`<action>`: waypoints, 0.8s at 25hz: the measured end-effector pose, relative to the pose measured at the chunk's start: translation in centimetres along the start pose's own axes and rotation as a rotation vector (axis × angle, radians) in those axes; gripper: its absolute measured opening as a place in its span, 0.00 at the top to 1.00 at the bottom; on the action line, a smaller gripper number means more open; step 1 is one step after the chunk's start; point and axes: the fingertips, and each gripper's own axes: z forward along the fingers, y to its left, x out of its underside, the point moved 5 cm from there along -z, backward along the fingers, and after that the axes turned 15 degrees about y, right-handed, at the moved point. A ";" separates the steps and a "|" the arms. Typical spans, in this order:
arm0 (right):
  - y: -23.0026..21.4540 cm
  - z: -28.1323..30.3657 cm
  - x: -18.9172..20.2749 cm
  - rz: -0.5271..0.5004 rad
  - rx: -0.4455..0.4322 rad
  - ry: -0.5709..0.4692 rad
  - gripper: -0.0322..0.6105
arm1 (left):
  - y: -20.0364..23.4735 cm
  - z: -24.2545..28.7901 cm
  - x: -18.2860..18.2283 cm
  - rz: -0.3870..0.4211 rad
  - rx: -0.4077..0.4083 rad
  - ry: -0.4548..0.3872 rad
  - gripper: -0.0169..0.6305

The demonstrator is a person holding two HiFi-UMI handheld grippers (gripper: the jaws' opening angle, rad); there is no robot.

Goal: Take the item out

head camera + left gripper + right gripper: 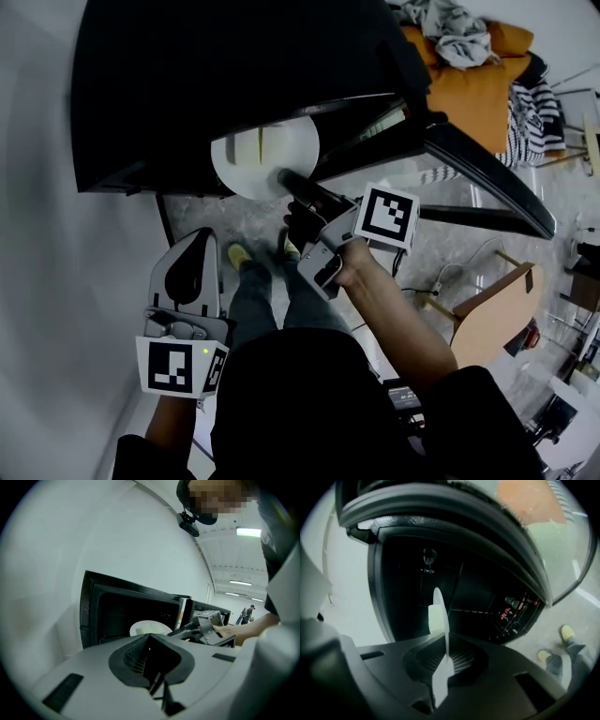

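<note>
A black microwave [234, 66] stands with its door [478, 164] swung open to the right. A white plate [255, 155] with pale yellow food [261, 142] on it sticks out of the microwave's mouth. My right gripper [292, 180] is shut on the plate's near rim. In the right gripper view the plate [440, 606] shows edge-on between the jaws, with the pale food [433, 617] on its left face. My left gripper [192, 272] hangs lower left, away from the microwave, shut on nothing. In the left gripper view the plate [149, 627] and the right gripper [190, 631] show beyond its jaws.
A white wall runs along the left. An orange sofa [478, 80] with crumpled clothes is at the upper right. A wooden stool [492, 314] stands on the floor at the right. The person's yellow shoes [239, 255] are below the microwave.
</note>
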 end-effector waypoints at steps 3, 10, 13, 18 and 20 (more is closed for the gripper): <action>0.5 -2.9 1.6 -0.017 0.006 0.036 0.92 | -1.2 -1.0 -0.6 0.007 0.005 -0.009 0.96; 1.3 -7.5 4.6 -0.041 0.031 0.104 0.92 | -2.5 -1.4 -0.8 0.040 0.053 -0.008 0.96; 2.6 -9.6 6.3 -0.018 0.012 0.116 0.92 | -3.8 -2.4 -1.4 0.048 0.065 -0.017 0.96; 5.2 -11.5 7.3 -0.035 -0.017 0.114 0.92 | -4.7 -3.1 -2.9 0.060 0.073 -0.044 0.96; 6.2 -11.9 7.5 -0.047 -0.037 0.118 0.92 | -4.8 -3.3 -3.5 0.069 0.073 -0.053 0.96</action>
